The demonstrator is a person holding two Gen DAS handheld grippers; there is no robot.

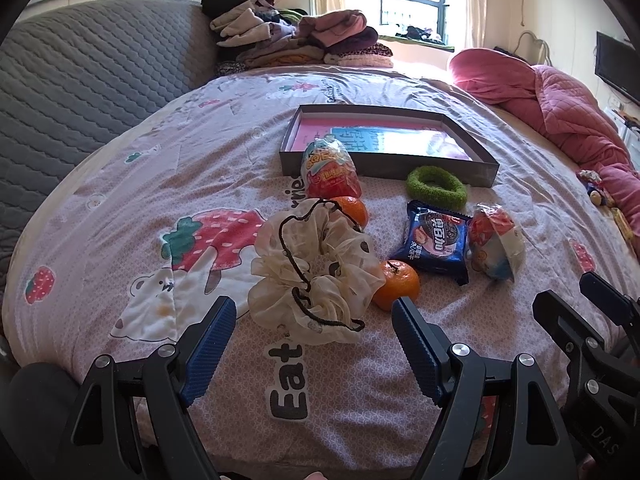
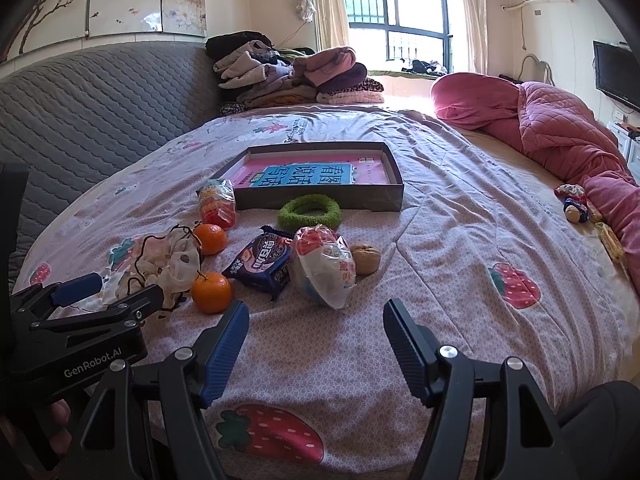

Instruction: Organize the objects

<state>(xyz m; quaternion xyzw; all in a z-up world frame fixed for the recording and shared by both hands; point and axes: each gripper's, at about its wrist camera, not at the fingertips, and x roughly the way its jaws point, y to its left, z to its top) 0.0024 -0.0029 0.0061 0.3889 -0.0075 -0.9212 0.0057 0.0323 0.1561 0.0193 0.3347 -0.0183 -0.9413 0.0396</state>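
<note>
On the bedsheet lie a cream scrunchie (image 1: 316, 276), two oranges (image 1: 398, 290) (image 1: 352, 210), a blue biscuit packet (image 1: 436, 242), two wrapped toy eggs (image 1: 496, 242) (image 1: 332, 168), a green scrunchie (image 1: 436, 186) and a walnut (image 2: 365, 259). Behind them sits a shallow grey box (image 1: 384, 166) with a pink-and-blue sheet inside. My left gripper (image 1: 314, 312) stands open just short of the cream scrunchie, holding nothing. My right gripper (image 2: 316, 314) is open too, a little in front of the nearer egg (image 2: 324, 266), with only sheet between its fingers.
A grey quilted headboard (image 1: 80, 92) runs along the left. Folded clothes (image 1: 288, 36) are piled at the far end by the window. A pink quilt (image 2: 560, 128) is bunched on the right, with small toys (image 2: 574, 202) beside it.
</note>
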